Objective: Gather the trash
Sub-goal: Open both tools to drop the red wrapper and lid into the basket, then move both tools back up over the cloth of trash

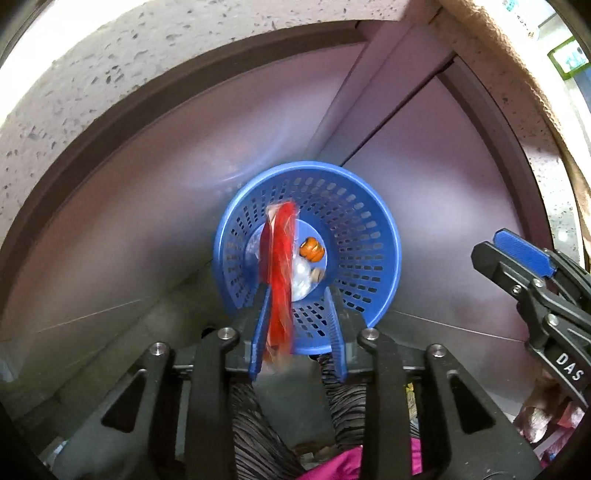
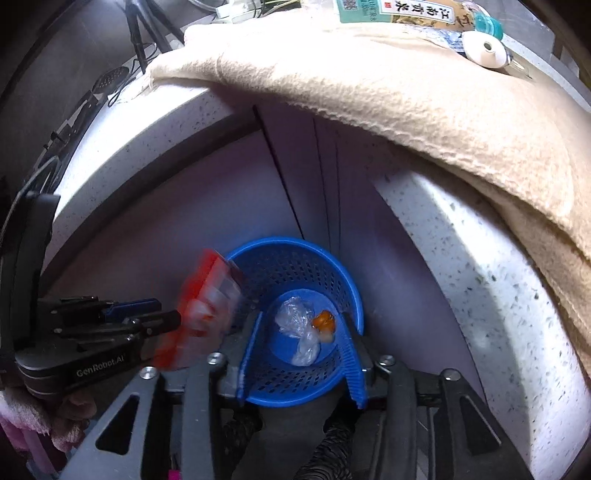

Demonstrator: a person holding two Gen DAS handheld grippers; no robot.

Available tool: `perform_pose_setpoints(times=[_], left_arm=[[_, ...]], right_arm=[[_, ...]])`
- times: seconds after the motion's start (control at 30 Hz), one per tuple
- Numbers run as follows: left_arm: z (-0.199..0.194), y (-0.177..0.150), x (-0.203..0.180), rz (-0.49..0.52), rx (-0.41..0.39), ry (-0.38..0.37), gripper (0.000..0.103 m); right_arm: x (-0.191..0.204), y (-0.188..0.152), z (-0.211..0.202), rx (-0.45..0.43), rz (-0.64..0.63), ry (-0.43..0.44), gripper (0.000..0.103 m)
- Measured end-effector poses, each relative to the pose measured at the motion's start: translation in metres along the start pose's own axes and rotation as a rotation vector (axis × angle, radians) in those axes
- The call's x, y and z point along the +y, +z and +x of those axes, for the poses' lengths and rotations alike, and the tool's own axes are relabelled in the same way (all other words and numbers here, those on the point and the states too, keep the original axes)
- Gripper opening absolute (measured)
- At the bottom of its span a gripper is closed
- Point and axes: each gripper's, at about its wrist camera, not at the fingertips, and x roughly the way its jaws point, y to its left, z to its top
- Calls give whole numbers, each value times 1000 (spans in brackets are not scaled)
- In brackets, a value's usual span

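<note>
A blue perforated trash basket (image 1: 351, 236) stands on the floor under a counter; it also shows in the right wrist view (image 2: 295, 269). Inside lie crumpled clear plastic (image 2: 295, 325) and an orange piece (image 2: 324, 320). My left gripper (image 1: 299, 332) is open above the basket. A red and clear wrapper (image 1: 280, 273) sits blurred between its fingers against the left finger (image 1: 260, 325), apparently falling; it also shows in the right wrist view (image 2: 207, 295). My right gripper (image 2: 301, 354) is open and empty over the basket; it shows at the right of the left wrist view (image 1: 517, 254).
A speckled white countertop (image 2: 147, 147) overhangs lilac cabinet doors (image 1: 147, 206). A beige towel (image 2: 406, 96) is draped over the counter, with a bottle (image 2: 406, 11) and a white object (image 2: 484, 51) on top. Pink cloth (image 1: 351, 465) is below.
</note>
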Motion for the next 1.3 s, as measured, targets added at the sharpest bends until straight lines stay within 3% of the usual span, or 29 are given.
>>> perform_pose_setpoints(times=[0.57, 0.8, 0.87, 0.97, 1.3], left_arm=[[-19, 3, 6, -2, -45, 6, 28], [-39, 8, -2, 9, -61, -16, 29], [-47, 11, -5, 17, -70, -28, 33], [-65, 17, -12, 40, -114, -36, 44], [-132, 46, -53, 175, -277, -50, 44]], right_arm=[[-3, 1, -29, -46, 9, 31, 54], [-7, 4, -52, -85, 22, 59, 60], [-7, 6, -62, -104, 16, 67, 63], [-9, 5, -75, -131, 13, 76, 66], [-38, 21, -128, -240, 46, 99, 69]])
